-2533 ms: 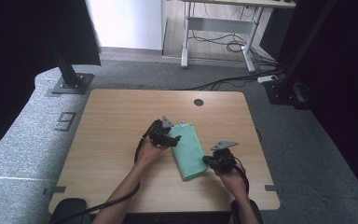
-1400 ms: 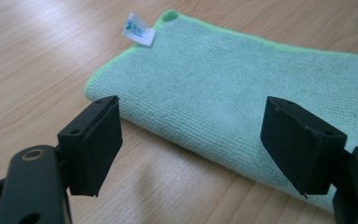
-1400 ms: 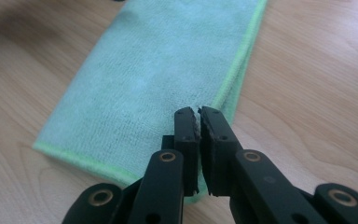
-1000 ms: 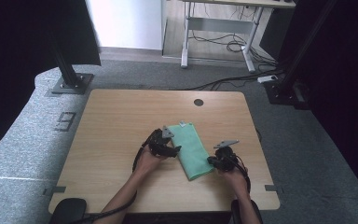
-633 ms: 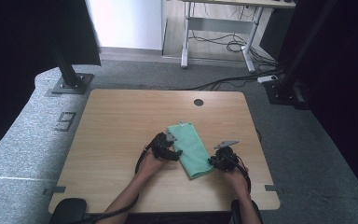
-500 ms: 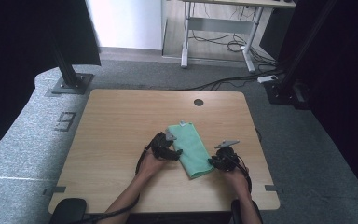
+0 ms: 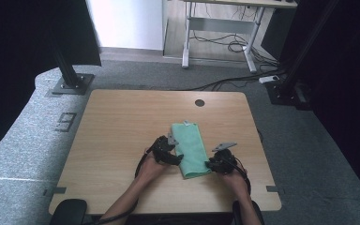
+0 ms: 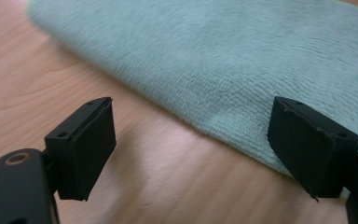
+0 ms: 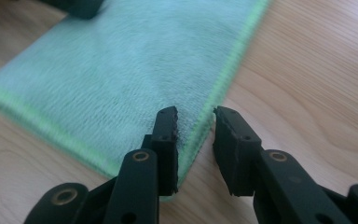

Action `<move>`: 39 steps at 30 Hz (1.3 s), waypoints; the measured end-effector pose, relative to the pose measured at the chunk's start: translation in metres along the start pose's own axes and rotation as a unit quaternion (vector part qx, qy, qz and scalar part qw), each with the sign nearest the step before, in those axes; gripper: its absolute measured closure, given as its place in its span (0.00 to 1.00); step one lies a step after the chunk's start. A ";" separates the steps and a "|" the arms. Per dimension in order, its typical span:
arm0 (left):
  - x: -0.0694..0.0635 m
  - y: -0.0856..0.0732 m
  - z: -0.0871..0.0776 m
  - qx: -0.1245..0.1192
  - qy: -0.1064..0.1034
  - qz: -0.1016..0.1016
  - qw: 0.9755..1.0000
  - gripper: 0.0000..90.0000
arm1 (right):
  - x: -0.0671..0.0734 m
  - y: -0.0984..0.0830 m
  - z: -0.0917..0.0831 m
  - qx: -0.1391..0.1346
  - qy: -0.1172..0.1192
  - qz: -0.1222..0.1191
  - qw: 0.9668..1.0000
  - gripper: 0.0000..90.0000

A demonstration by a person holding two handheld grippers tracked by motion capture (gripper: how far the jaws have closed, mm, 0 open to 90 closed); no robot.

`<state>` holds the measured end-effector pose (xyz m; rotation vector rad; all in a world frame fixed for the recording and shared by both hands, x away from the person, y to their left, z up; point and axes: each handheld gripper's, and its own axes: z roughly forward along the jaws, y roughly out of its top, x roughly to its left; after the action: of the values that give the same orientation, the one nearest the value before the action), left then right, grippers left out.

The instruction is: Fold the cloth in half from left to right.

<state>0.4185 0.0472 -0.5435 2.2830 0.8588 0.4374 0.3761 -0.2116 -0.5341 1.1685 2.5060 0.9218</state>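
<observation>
Two tools flank a folded mint-green terry cloth (image 7: 191,149) that lies flat on the light wooden desk (image 7: 117,122), near its front middle. The left tool (image 8: 191,149) stands wide open and empty, one pad over bare wood, the other over the cloth's folded edge. The right tool (image 9: 195,140) has just been opening; its jaws now stand a narrow gap apart astride the cloth's stitched hem, and the pads do not seem to press on it, so nothing is held. The work looks like folding or straightening the cloth. To do it well, each tool should take its edge low, gather all layers, close fully before lifting, and both should rise together so the fold stays square.
</observation>
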 end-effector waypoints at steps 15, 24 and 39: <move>-0.015 -0.035 -0.038 0.011 -0.039 -0.003 0.999 0.19 | 0.033 0.012 0.013 -0.009 0.002 -0.030 1.000 0.77; -0.017 -0.048 -0.043 0.004 -0.052 -0.017 0.998 0.18 | 0.031 0.010 0.013 -0.014 0.006 -0.024 1.000 0.75; 0.008 -0.066 -0.061 0.009 -0.050 -0.054 0.997 0.16 | 0.056 0.021 0.027 -0.029 0.017 -0.051 0.998 0.75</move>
<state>0.3626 0.1188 -0.5430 2.2418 0.9346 0.2658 0.3646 -0.1474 -0.5384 1.0058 2.5211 0.9877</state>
